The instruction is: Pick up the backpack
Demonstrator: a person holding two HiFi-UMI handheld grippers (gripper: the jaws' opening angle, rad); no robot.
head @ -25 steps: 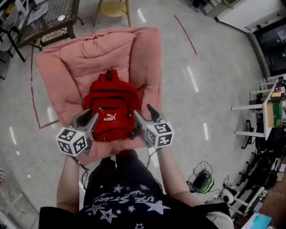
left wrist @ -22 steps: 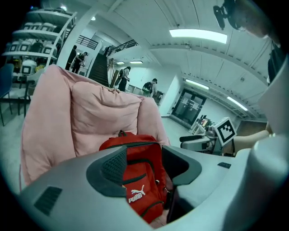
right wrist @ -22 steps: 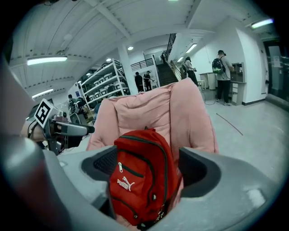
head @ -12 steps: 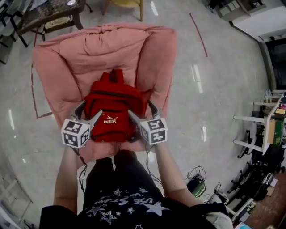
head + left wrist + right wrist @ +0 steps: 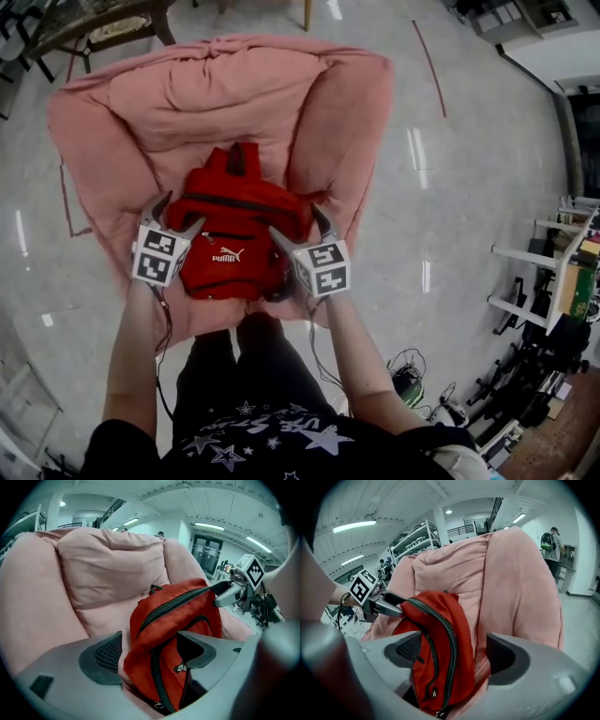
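Red backpack (image 5: 234,225) sits upright on the seat of a pink cushioned chair (image 5: 187,94), back panel against the chair's backrest, top handle pointing up toward it, front pocket with white logo facing the person. Left gripper (image 5: 150,638): jaws have just been opening and now stand wide apart. The backpack's left side edge, with its black zipper, lies between them. A strip of pink cushion shows between the outer ribbed pad and the red fabric. The inner jaw stands just in front of the pocket panel, and no squeeze on the fabric is visible. Right gripper (image 5: 454,639): jaws have likewise just been opening and are spread wide. The backpack's right side edge and zipper run between them, close beside the inner pad, with a clear gap of pink cushion before the outer jaw. From the head view the two grippers flank the backpack at mid-height, one on each side, both angled downward toward the seat. Neither one grasps it. The backpack rests on the chair under its own weight.
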